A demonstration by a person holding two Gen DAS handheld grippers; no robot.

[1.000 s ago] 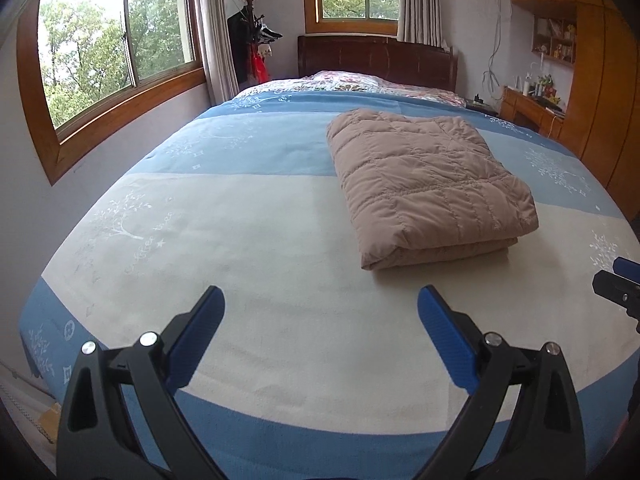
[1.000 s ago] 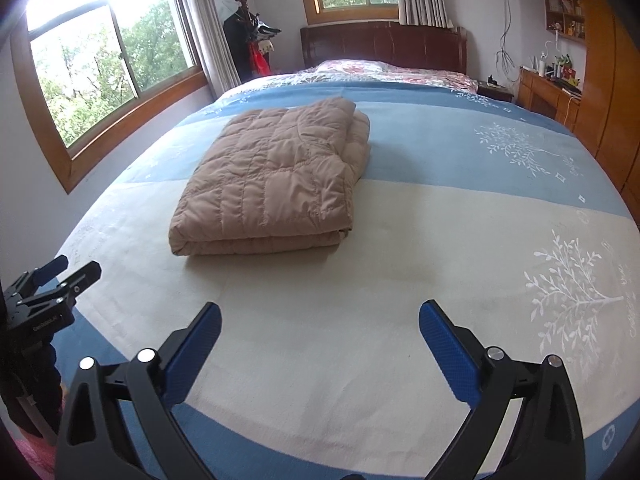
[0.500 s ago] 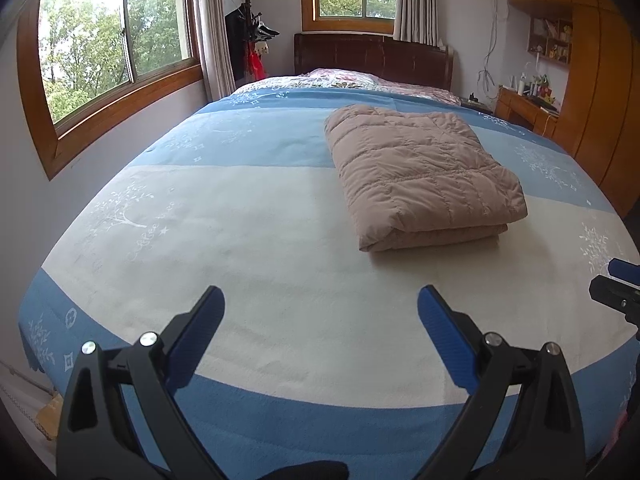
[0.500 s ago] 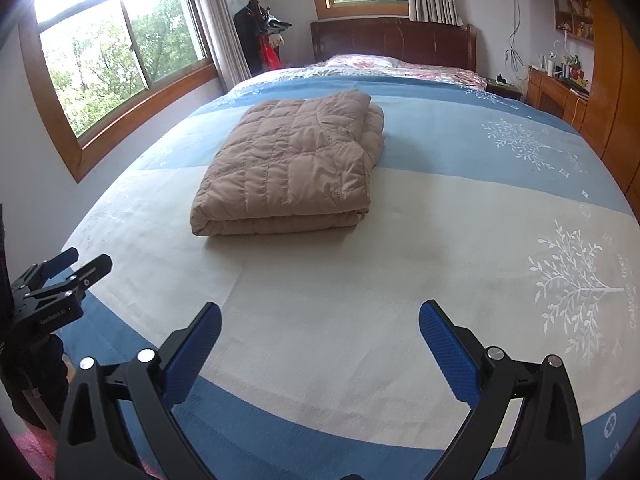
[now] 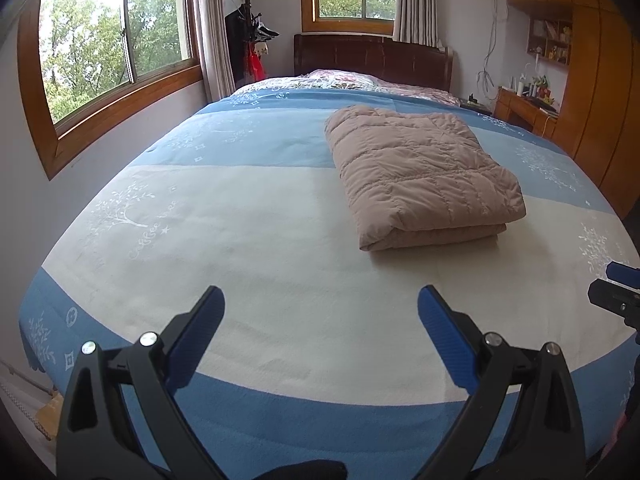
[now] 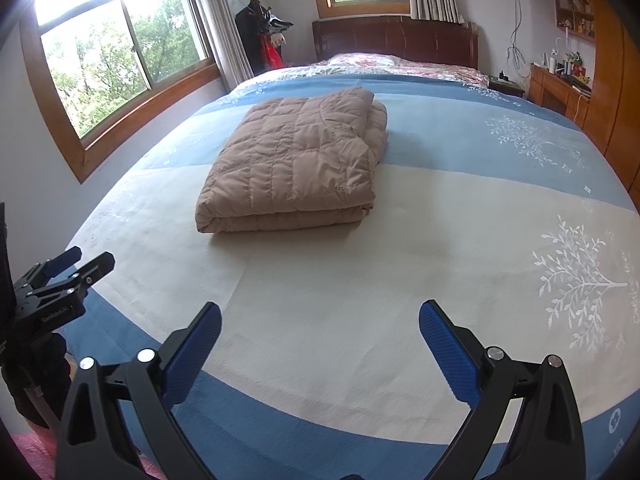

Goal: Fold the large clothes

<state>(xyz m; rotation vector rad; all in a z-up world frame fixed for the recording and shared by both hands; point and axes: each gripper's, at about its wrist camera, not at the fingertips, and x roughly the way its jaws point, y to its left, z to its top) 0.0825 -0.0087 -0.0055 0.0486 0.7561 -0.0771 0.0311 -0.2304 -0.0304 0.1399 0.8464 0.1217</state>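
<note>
Bed (image 5: 280,240): one folded quilted coat (image 5: 420,172); two tools spread, empty.

Home bedroom; large bed (image 5: 280,240), wooden headboard (image 5: 372,60), coat stand (image 5: 248,32), curtained windows (image 5: 116,40)

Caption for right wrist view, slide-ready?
Open right tongs above bed, folded tan quilted coat ahead, untouched.

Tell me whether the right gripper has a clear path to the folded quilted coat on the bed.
Probably yes. The right gripper is open and empty, and only bare bedspread lies between it and the folded quilted coat. The left gripper sits off to the side, out of the way.
</note>
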